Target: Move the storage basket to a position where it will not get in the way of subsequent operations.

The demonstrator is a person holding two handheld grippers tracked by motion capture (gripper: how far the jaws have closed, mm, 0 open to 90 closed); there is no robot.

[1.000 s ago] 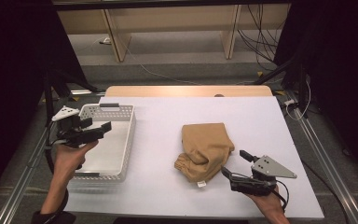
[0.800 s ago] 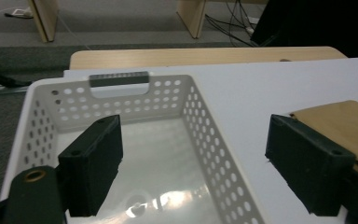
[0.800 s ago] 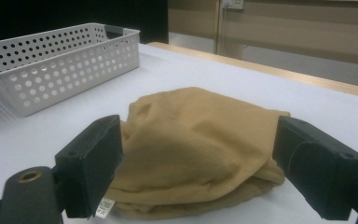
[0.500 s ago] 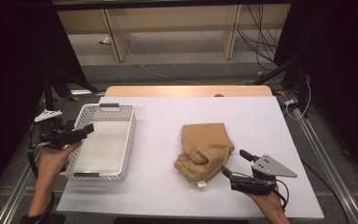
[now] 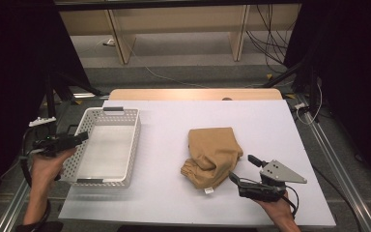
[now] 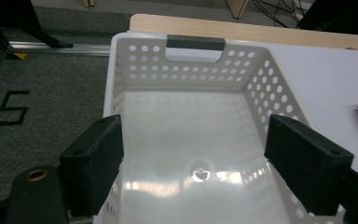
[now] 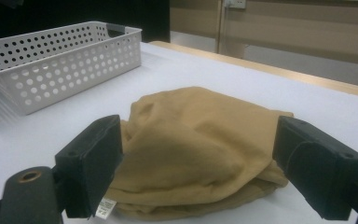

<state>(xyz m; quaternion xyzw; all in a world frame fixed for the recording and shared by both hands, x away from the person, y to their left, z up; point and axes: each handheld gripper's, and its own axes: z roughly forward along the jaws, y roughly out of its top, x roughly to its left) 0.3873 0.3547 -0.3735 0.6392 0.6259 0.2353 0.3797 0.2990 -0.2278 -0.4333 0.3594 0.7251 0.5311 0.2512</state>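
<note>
White table (image 5: 251, 121) under the lights, dark room all round, wooden shelving and cables at the far side. The folded tan cloth (image 5: 212, 154) lies right of centre, long axis running far to near, its gathered hem at the near-left. Right gripper (image 5: 244, 178) sits just near of it, jaws spread wide, nothing held. Left gripper (image 5: 72, 140) hovers at the white basket (image 5: 130, 145)'s left rim, jaws apart too. Basket empty.

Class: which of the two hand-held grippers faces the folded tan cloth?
The right hand-held gripper, open beside the tan cloth; the left hand-held gripper faces the white basket.
</note>
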